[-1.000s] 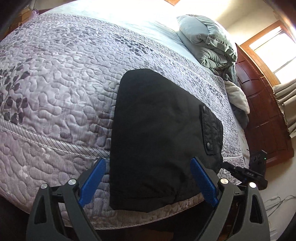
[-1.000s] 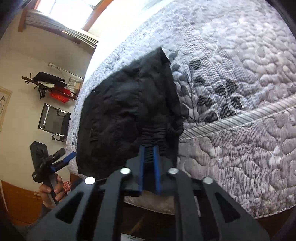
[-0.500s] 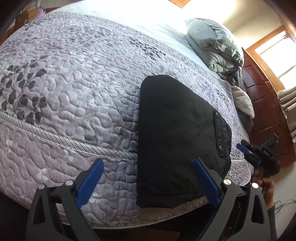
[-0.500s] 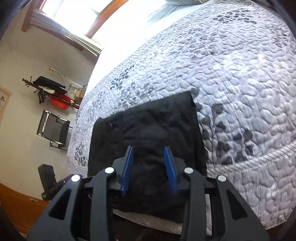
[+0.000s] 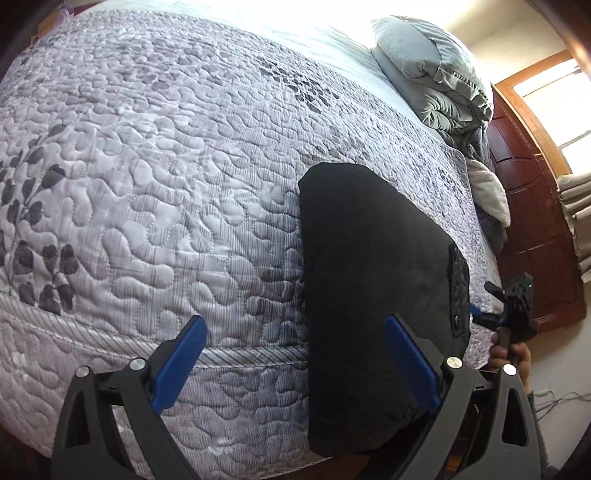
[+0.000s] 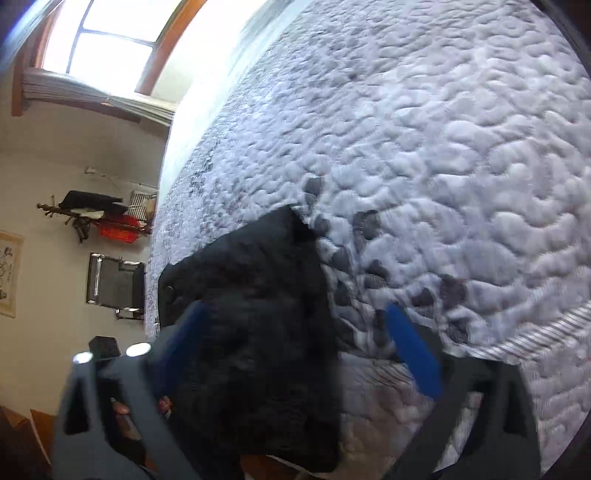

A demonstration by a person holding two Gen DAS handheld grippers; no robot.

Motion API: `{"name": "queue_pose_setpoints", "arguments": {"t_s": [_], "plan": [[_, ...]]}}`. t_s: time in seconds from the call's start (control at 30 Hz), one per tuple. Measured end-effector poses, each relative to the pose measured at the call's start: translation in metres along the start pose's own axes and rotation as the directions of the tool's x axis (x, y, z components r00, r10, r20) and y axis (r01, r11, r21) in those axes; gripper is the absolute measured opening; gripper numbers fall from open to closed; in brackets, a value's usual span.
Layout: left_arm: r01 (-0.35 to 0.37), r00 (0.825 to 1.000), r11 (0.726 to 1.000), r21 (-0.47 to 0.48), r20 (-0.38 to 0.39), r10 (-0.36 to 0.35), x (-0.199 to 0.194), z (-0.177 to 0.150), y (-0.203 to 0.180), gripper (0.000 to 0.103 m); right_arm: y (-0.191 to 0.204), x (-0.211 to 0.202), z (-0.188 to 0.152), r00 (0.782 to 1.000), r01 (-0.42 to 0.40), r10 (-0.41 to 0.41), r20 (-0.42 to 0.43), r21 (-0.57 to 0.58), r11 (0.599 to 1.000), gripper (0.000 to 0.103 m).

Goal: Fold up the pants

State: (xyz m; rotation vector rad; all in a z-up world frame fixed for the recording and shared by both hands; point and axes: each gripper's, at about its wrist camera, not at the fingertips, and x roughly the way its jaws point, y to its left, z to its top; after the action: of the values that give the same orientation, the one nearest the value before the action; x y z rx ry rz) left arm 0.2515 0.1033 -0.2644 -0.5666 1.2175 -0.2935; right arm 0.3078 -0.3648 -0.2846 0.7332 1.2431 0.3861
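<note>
Nearest my left camera, I am seeing the left gripper (image 5: 295,363) standing wide open with its blue pads (image 5: 179,363) spread apart and nothing between them; one pad is hanging over the bare quilt (image 5: 166,177) and the other over the near edge of the black pants (image 5: 373,295). In my right camera, blurred by motion, the right gripper (image 6: 299,354) is likewise gaping wide and gripping nothing, with the pants (image 6: 255,332) lying under and between its fingers (image 6: 413,354). The pants are sitting folded into a compact dark rectangle at the near edge of the bed, a pocket flap with a snap (image 5: 458,291) showing along their right side. Just past that side I am picking out the right gripper (image 5: 513,310) held in a hand (image 5: 511,356). Farther up the bed, a bundled grey comforter (image 5: 432,74) is resting near the dark wooden headboard (image 5: 532,221), and a window (image 6: 107,33) is glowing on the far wall.
</note>
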Motion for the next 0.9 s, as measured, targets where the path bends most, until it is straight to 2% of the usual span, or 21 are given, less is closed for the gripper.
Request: {"name": "queue_pose_setpoints", "arguments": {"t_s": [0.1,0.17,0.23,0.33,0.5,0.6,0.67,0.83,0.9], "plan": [[0.088,0.995,0.996,-0.032,-0.038,-0.089,0.014,0.012,0.006,0.097,-0.021,-0.002,-0.009,0.989,-0.116,0.124,-0.087,0.087,0.989,0.101],[0.154,0.985,0.987,-0.05,-0.073,-0.158,0.025,0.018,0.008,0.097,-0.025,0.003,-0.015,0.978,-0.15,0.163,-0.131,0.107,0.983,0.101],[0.21,0.971,0.976,-0.054,-0.105,-0.215,0.036,0.021,0.007,0.097,-0.022,0.012,-0.021,0.971,-0.141,0.155,-0.184,0.086,0.986,0.101],[0.235,0.961,0.971,-0.049,-0.136,-0.24,0.048,0.025,0.005,0.097,-0.015,0.024,-0.032,0.96,-0.14,0.153,-0.234,0.07,0.988,0.101],[0.33,0.923,0.937,-0.117,-0.169,-0.346,0.062,0.032,0.01,0.098,-0.011,0.033,-0.039,0.952,-0.175,0.192,-0.239,0.093,0.98,0.101],[0.345,0.913,0.926,-0.15,-0.174,-0.368,0.07,0.037,0.015,0.098,-0.006,0.039,-0.037,0.944,-0.201,0.226,-0.241,0.124,0.972,0.101],[0.371,0.897,0.913,-0.169,-0.187,-0.4,0.076,0.039,0.017,0.098,-0.003,0.049,-0.033,0.934,-0.225,0.253,-0.251,0.135,0.965,0.101],[0.423,0.847,0.891,-0.164,-0.278,-0.453,0.101,0.036,-0.002,0.098,0.017,0.067,-0.031,0.921,-0.222,0.245,-0.302,0.107,0.969,0.101],[0.411,0.84,0.897,-0.162,-0.314,-0.442,0.112,0.032,-0.006,0.098,0.022,0.075,-0.029,0.921,-0.219,0.241,-0.307,0.103,0.97,0.101]]}}
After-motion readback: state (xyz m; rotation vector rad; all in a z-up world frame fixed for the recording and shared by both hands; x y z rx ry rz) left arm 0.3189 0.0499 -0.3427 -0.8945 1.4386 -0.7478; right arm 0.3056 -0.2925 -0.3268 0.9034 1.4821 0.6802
